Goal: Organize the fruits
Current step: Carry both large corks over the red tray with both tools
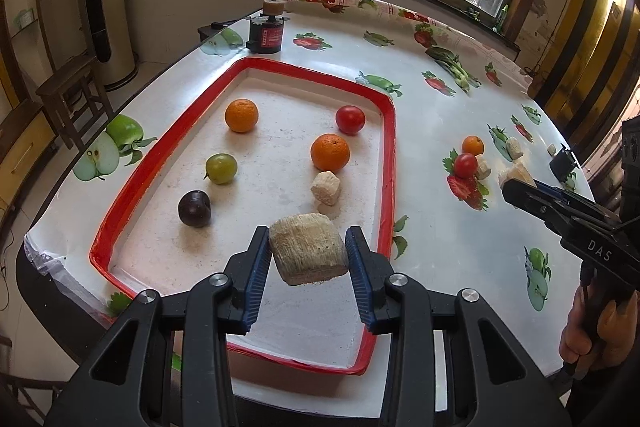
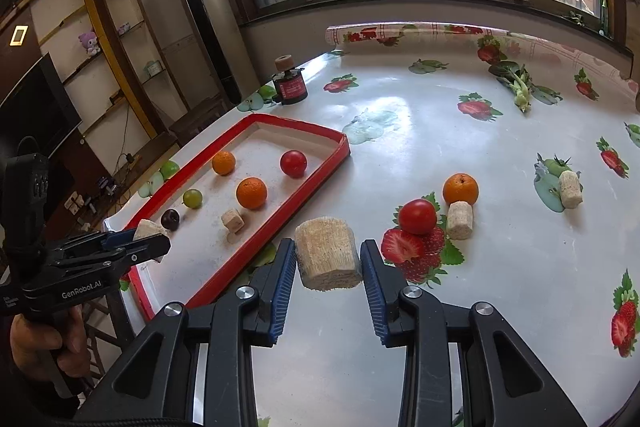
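Observation:
My left gripper (image 1: pixel 307 259) is shut on a pale fibrous chunk (image 1: pixel 307 249) and holds it above the near end of the red-rimmed tray (image 1: pixel 388 163). The tray holds two oranges (image 1: pixel 330 152), a tomato (image 1: pixel 350 119), a green fruit (image 1: pixel 221 168), a dark plum (image 1: pixel 194 208) and a small pale chunk (image 1: pixel 326 187). My right gripper (image 2: pixel 328 263) is shut on another pale chunk (image 2: pixel 328 253), just right of the tray (image 2: pixel 280 211). On the table lie an orange (image 2: pixel 461 189), a tomato (image 2: pixel 417 216) and two pale chunks (image 2: pixel 459 220).
A black jar with a cork lid (image 1: pixel 267 29) stands beyond the tray's far end. Leafy greens (image 2: pixel 520 85) lie at the far right of the table. The tablecloth (image 2: pixel 400 131) has printed fruit pictures. A window wall lies behind.

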